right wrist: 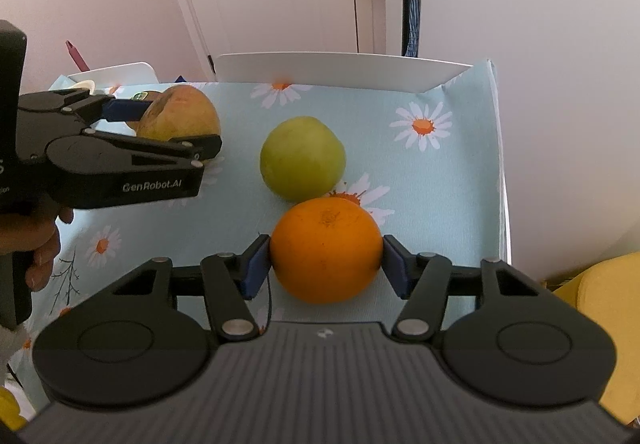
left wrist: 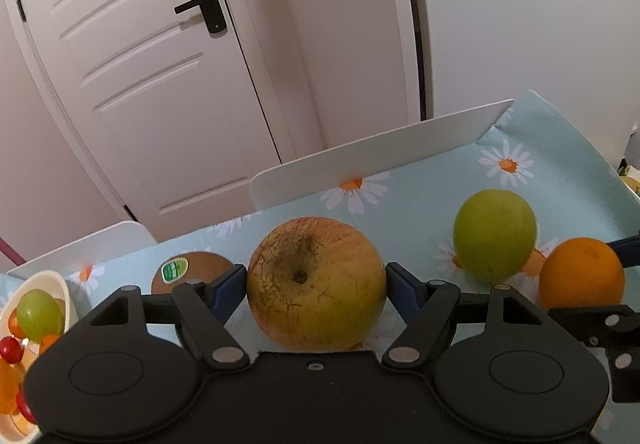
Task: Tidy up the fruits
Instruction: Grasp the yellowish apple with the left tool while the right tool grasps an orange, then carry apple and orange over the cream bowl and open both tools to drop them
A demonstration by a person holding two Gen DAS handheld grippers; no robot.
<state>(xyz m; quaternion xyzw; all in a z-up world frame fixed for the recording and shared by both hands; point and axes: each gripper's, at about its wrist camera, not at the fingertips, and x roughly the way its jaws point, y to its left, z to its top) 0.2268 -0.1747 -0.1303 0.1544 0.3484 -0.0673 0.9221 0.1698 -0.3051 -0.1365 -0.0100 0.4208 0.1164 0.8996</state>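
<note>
A yellow-red apple (left wrist: 316, 284) rests on the daisy-print tablecloth (left wrist: 420, 204). My left gripper (left wrist: 315, 270) is shut on it, its blue pads pressing on both sides. In the right wrist view the same left gripper (right wrist: 176, 129) clasps the apple (right wrist: 184, 112) at the far left. An orange (right wrist: 326, 252) sits on the cloth between the pads of my right gripper (right wrist: 325, 244), which touch both its flanks. A green apple (right wrist: 302, 158) lies just behind the orange, free of both grippers. The left wrist view shows the green apple (left wrist: 494, 236) and the orange (left wrist: 582, 274) at the right.
A brown kiwi with a green sticker (left wrist: 192, 270) lies left of the yellow-red apple. A cream bowl (left wrist: 44, 276) holding small fruits stands at the far left. White chair backs (left wrist: 380, 156) line the table's far edge. A hand (right wrist: 40, 244) holds the left gripper's handle.
</note>
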